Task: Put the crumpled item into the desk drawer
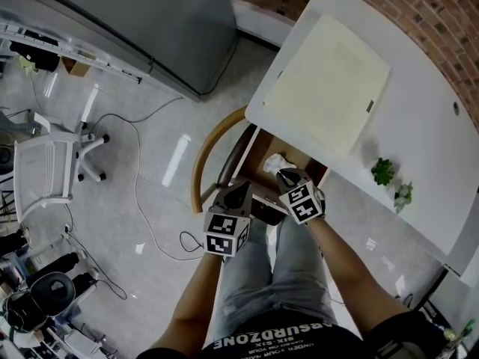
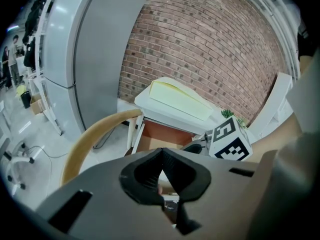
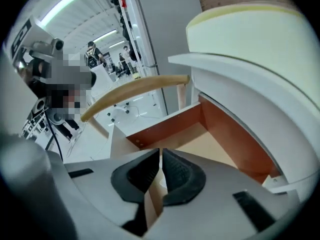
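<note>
A crumpled white item [image 1: 275, 162] lies inside the open wooden drawer [image 1: 263, 147] under the white desk [image 1: 426, 126]. My right gripper [image 1: 287, 176] hovers just in front of it over the drawer, jaws shut with nothing visible between them. In the right gripper view, my right gripper [image 3: 160, 156] looks into the drawer [image 3: 210, 139], and the item is hidden there. My left gripper [image 1: 241, 191] hangs a little to the left of the drawer front, also shut and empty. In the left gripper view, my left gripper [image 2: 161, 156] faces the drawer [image 2: 162, 132].
A chair with a curved wooden back [image 1: 203, 152] stands just left of the drawer. A cream pad [image 1: 329, 81] and small green plants [image 1: 383, 172] sit on the desk. A grey cabinet [image 1: 150, 21], a white office chair [image 1: 52, 170] and floor cables [image 1: 138, 193] lie left.
</note>
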### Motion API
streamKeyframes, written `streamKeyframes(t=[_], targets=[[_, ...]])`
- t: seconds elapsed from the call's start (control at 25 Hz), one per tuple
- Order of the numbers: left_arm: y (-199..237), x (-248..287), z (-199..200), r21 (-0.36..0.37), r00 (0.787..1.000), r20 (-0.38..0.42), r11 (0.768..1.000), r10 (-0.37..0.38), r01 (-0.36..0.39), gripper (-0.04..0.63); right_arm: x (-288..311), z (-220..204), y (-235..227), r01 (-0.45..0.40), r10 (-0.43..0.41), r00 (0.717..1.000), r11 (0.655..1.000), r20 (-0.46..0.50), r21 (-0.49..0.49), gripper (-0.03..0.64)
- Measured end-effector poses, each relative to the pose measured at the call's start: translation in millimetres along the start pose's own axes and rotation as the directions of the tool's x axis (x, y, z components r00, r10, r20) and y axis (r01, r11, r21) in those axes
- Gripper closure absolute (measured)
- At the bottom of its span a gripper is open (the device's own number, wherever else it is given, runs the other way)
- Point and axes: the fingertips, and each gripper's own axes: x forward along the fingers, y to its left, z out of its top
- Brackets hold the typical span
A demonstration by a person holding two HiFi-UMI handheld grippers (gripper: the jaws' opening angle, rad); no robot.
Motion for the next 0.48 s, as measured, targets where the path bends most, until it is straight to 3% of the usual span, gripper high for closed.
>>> streamKeyframes(t=[0.48], targets=[[-18, -3, 9, 0.015, 0.999, 0.010, 0.999, -0.043, 0.043, 0.592, -65, 40, 27, 0.020, -0.018, 0.994, 1.000, 0.105, -0.020, 0.618]])
